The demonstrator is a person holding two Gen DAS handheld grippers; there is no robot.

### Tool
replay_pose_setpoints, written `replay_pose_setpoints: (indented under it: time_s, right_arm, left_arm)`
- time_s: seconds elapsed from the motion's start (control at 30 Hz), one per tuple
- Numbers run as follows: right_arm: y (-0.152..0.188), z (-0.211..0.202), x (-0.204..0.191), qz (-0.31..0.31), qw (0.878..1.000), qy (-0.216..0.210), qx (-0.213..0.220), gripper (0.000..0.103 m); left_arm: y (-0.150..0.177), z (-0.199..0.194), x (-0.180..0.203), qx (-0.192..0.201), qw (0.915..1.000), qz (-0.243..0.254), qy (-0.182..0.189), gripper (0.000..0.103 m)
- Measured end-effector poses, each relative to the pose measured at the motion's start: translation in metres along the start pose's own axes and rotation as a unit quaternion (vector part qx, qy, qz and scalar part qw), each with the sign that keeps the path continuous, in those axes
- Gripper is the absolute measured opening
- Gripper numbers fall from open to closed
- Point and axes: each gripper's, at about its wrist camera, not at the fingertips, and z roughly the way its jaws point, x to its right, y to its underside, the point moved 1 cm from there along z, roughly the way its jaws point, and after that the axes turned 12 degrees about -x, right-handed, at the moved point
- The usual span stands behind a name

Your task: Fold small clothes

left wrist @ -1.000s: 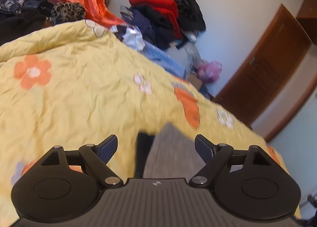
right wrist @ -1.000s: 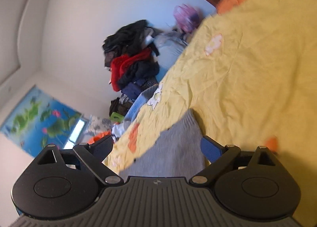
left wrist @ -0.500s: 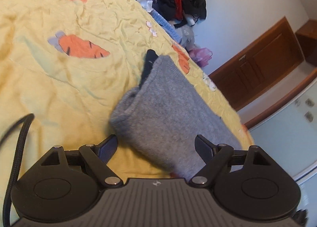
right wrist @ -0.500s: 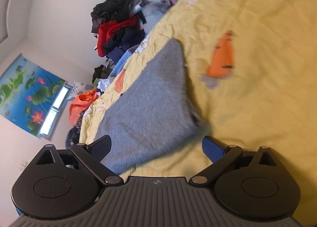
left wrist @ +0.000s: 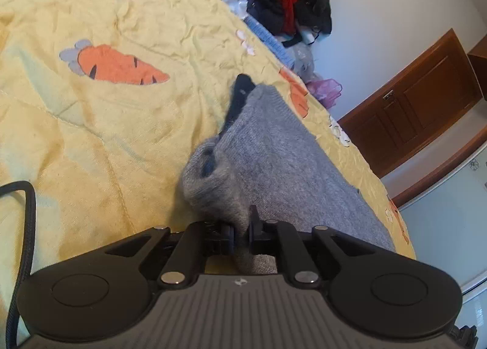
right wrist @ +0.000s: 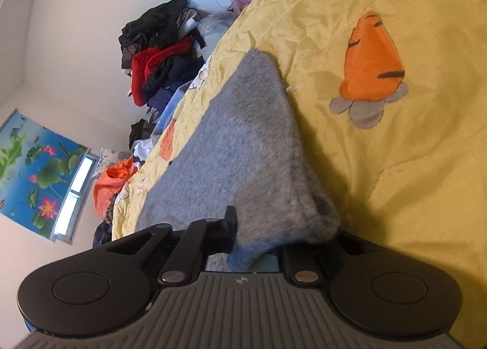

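Left wrist view
- left hand-held gripper [left wrist: 242, 232]: bottom centre of frame; jaws brought together, clamped on a bunched corner of the grey knit garment [left wrist: 274, 160].
- garment position: lies on the yellow bedspread [left wrist: 91, 136], running from the jaws up toward frame centre; near corner puckered into a lump just above the jaws.
- dark piece [left wrist: 240, 96]: black fabric showing at the garment's far left edge, partly under it; cannot tell what it is.
- cable [left wrist: 29, 212]: black, lower left, on the bedspread.
- background: clothes pile [left wrist: 280, 8] upper centre; wooden door [left wrist: 420, 105] right.

Right wrist view
- right hand-held gripper [right wrist: 255, 236]: bottom centre; jaws together, pinching the grey knit garment [right wrist: 243, 148] at its near corner; right finger hidden by fabric.
- garment position: spreads from the jaws up to frame centre on the yellow bedspread [right wrist: 411, 181]; right edge lifted, shadow beneath.
- carrot print [right wrist: 371, 69]: upper right, on the bedspread, apart from the garment.
- background: clothes pile [right wrist: 161, 54] upper left; lotus poster [right wrist: 30, 166] far left.
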Motion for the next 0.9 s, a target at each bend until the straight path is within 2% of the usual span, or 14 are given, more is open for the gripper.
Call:
replay_pose_setpoints:
  time_s: [0.13, 0.33, 0.5, 0.7, 0.9]
  right_arm:
    - [-0.003, -0.003, -0.013, -0.022, 1.0, 0.003, -0.003, 0.012]
    - [-0.007, -0.021, -0.025, -0.039, 0.999, -0.026, 0.015, 0.011]
    - [-0.008, -0.026, -0.022, -0.037, 0.999, -0.023, 0.014, 0.011]
    - [-0.004, -0.035, -0.024, -0.047, 0.998, -0.029, 0.015, 0.011]
    - [0.003, -0.059, -0.022, -0.052, 0.997, -0.049, 0.009, 0.011]
  left_arm:
    - [-0.004, -0.007, 0.006, -0.001, 1.0, 0.007, 0.002, 0.006]
    - [-0.004, -0.032, 0.02, 0.015, 0.9989, 0.039, 0.023, 0.005]
    - [-0.001, -0.035, 0.015, 0.017, 0.9989, 0.042, 0.015, 0.005]
    - [0.004, -0.044, 0.014, 0.018, 0.9982, 0.052, 0.025, 0.005]
    - [0.016, -0.076, 0.016, 0.014, 0.9964, 0.062, 0.056, 0.005]
